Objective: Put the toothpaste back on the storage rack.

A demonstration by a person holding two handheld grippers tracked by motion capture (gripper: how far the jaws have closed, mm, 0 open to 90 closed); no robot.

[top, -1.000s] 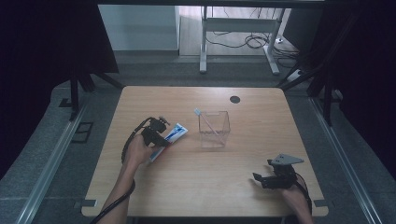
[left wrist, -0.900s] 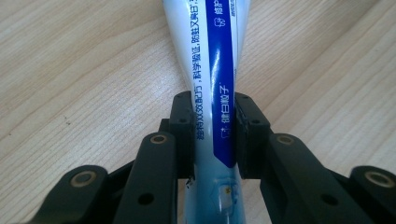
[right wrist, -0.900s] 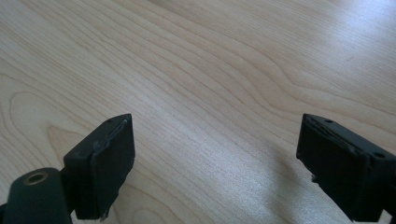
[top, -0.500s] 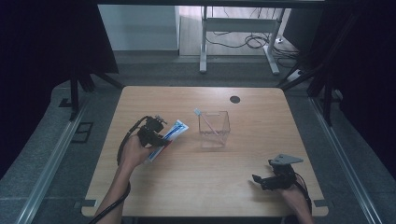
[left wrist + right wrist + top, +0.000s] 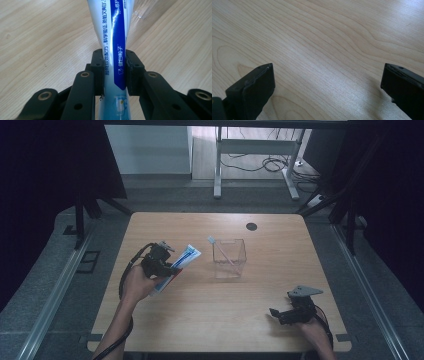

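Toothpaste tube (image 5: 176, 265), white and blue, is clamped in your left claw (image 5: 161, 262), and it sits just to the left of the clear box (image 5: 229, 258) that stands near the middle of the worktop (image 5: 210, 320). In the left gripper view the two black pads pinch the tube (image 5: 113, 50) at a narrow waist, print running along its length, the wider body reaching away over the wood grain and towards a clear edge of the box at the top. Your left hand (image 5: 137, 284) comes up from the bottom edge on a long forearm, wrist bent so the claw points across towards the box, with the tube angled up and to the right, clear of the wood. A cable loops off the back of that claw. Inside the box a toothbrush (image 5: 222, 252) leans, its head poking over the left rim.

Your right claw (image 5: 280, 314) is well apart from the box, down at the near right corner, held low, pointing left, the grey plate on top. Its jaws have just been opening and now stand wide apart with bare wood between them, as the right gripper view (image 5: 327, 82) shows.
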